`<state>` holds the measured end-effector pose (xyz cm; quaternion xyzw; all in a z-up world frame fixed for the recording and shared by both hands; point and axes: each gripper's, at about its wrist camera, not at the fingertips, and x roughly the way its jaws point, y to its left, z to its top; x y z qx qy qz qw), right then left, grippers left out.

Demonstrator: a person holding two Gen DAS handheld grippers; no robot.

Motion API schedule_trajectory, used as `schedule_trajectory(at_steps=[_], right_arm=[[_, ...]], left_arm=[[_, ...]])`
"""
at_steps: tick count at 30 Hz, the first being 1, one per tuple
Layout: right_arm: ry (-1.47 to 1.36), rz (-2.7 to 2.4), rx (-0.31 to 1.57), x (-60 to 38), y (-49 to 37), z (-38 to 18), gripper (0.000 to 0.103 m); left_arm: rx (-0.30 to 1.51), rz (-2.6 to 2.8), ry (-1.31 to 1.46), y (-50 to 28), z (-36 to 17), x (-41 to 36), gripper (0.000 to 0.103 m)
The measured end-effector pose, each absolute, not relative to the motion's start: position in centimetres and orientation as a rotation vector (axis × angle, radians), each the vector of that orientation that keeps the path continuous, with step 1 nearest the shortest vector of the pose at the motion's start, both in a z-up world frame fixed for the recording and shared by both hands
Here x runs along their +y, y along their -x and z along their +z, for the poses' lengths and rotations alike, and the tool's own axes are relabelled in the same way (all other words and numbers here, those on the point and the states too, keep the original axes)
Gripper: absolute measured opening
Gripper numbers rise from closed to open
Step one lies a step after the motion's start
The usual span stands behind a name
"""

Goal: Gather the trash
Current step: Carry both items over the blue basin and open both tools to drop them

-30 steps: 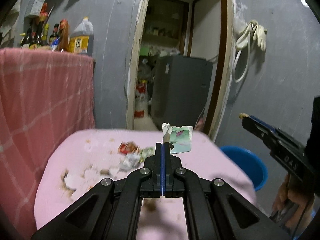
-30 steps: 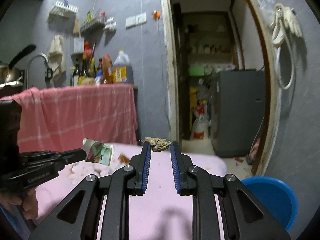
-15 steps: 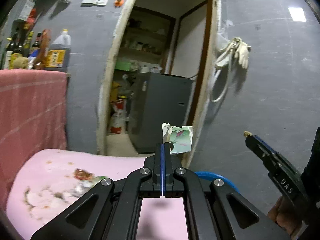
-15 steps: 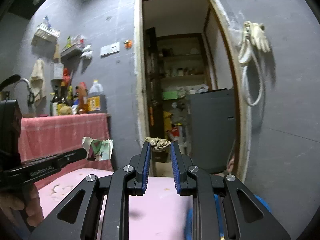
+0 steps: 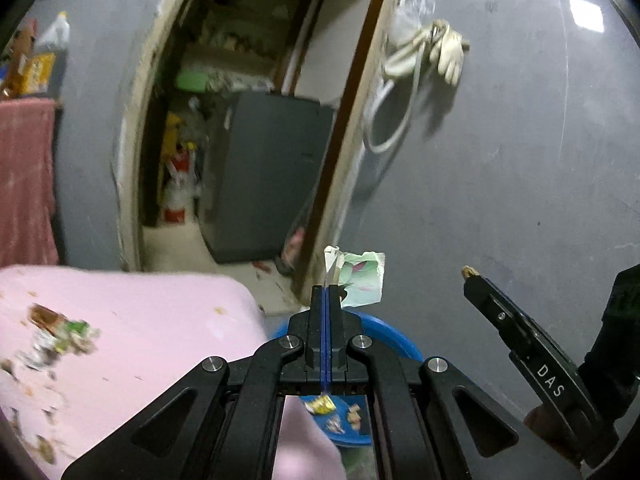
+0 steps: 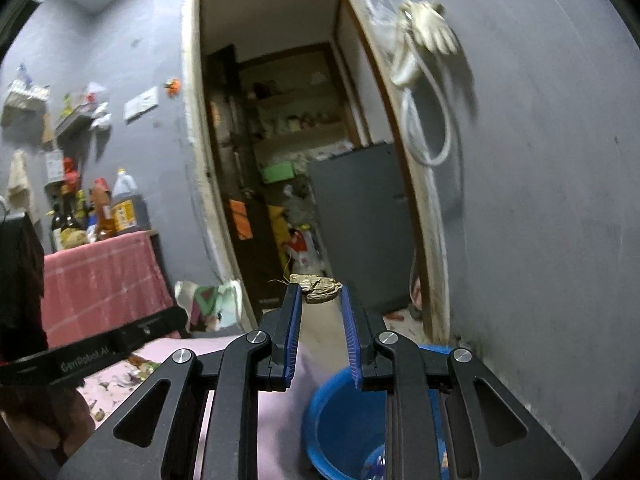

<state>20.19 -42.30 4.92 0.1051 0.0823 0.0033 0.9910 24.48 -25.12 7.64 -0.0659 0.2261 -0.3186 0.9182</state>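
My left gripper [image 5: 325, 289] is shut on a torn green and white paper wrapper [image 5: 360, 276], held in the air above the blue basin [image 5: 394, 334]. The wrapper also shows in the right wrist view [image 6: 212, 300]. My right gripper [image 6: 319, 290] is shut on a brown peanut shell [image 6: 318, 289] pinched at its fingertips, above and left of the blue basin [image 6: 344, 420]. The right gripper's tip also shows in the left wrist view [image 5: 470, 276]. Several scraps lie in the basin [image 5: 320, 405].
A pink-covered table [image 5: 152, 320] holds wrappers and shell scraps [image 5: 60, 332] at its left. A doorway with a grey cabinet [image 5: 264, 176] lies ahead. Gloves and a hose [image 5: 424, 48] hang on the grey wall. Bottles [image 6: 120, 208] stand on a pink-draped counter.
Both grippers have swung right, off the table and toward the blue basin, still holding the wrapper and the shell. The basin now sits right below them.
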Motion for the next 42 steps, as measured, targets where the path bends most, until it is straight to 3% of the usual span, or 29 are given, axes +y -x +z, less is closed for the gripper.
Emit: schedule_trajectory(at_steps=[16,20,24,26,28,33,35,38,42], right_arm=[[-0.354,-0.051,0.383,-47.1,-23.3,-0.3,0.020],[-0.363,-0.051,0.406,-47.3,-23.5,-0.6,0.030],[-0.354,-0.053,0.400,-47.1,-23.5,-0.5,0.032],[-0.349,-0.055,0.396,-46.9,-23.5,-0.4,0.037],[-0.343,-0.054,0.387,-46.8,-23.4,-0.2,0.044],[-0.311,-0.043,0.340,-45.8,-23.0,0.9,0.056],[-0.295,-0.034,0.310,-45.3,-22.6,1.6,0.066],[-0.280,-0.019,0.266,-44.4,-22.2,2.5,0.082],[-0.256,0.006,0.207,-43.0,-21.7,3.7,0.093]], left_arm=[[0.729,-0.656,0.117,-29.1,1.7,-30.1,0.000],[0.744,-0.647,0.102,-29.0,1.2,-29.9,0.000],[0.738,-0.634,0.107,-28.5,1.3,-29.3,0.001],[0.725,-0.625,0.103,-28.1,1.6,-28.7,0.007],[0.704,-0.613,0.106,-27.6,2.0,-27.8,0.021],[0.638,-0.582,0.121,-26.6,3.6,-25.4,0.035],[0.608,-0.565,0.125,-26.2,4.3,-24.4,0.044],[0.550,-0.532,0.140,-25.4,5.4,-22.5,0.062],[0.477,-0.476,0.146,-24.2,6.7,-19.7,0.084]])
